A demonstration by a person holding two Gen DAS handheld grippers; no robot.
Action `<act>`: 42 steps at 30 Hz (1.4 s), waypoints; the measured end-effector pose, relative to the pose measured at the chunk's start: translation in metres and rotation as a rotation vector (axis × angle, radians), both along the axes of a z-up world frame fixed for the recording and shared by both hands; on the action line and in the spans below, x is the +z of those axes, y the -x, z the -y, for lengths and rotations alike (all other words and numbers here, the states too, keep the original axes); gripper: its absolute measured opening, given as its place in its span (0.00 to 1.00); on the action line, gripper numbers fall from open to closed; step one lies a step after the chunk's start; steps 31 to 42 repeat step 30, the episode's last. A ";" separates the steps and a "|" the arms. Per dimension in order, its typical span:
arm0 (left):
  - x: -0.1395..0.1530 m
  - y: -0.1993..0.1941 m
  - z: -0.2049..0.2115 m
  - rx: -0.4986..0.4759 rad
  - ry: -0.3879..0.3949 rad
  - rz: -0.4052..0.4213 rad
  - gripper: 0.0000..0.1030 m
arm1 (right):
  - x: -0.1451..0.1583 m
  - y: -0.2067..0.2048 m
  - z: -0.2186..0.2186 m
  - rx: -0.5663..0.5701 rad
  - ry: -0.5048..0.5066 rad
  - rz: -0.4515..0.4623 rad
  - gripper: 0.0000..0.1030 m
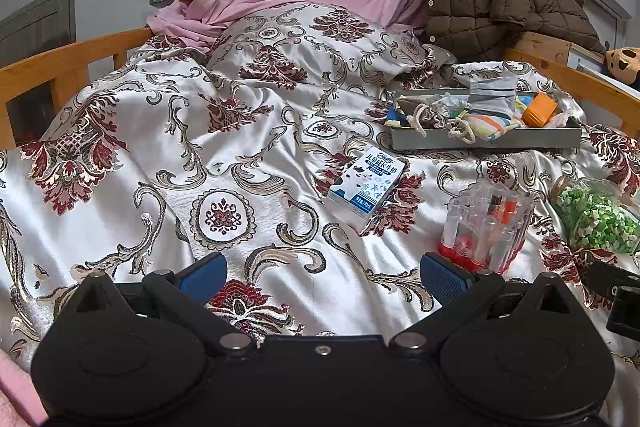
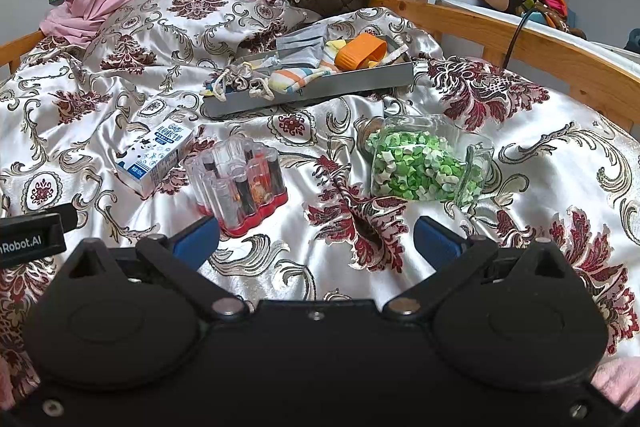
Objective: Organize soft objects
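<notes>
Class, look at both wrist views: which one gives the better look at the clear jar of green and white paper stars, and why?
The right wrist view. There the jar of paper stars lies whole on the bedspread, ahead of the open right gripper. In the left wrist view the jar sits at the right edge, distorted and partly cut off.

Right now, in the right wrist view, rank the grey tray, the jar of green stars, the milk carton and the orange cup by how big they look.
1. grey tray
2. jar of green stars
3. milk carton
4. orange cup

The cup lies farther back, so its last place is unsure.
</notes>
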State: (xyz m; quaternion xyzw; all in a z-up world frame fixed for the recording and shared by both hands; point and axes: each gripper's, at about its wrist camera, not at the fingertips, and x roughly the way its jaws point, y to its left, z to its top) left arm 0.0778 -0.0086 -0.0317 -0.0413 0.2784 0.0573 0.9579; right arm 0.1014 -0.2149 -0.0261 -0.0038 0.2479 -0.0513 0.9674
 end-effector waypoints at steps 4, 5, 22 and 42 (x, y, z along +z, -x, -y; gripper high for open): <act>0.000 0.000 0.000 0.000 0.000 0.000 0.99 | 0.000 0.000 0.000 0.000 0.000 0.000 0.99; 0.000 0.000 0.000 0.000 0.000 -0.001 0.99 | 0.000 0.000 0.000 0.000 0.000 0.000 1.00; 0.005 0.006 0.000 -0.042 -0.011 0.017 0.99 | -0.004 0.003 0.000 0.003 -0.003 -0.002 0.99; 0.007 0.003 0.002 -0.034 -0.003 0.005 0.99 | -0.003 0.001 0.000 0.007 -0.007 -0.016 0.99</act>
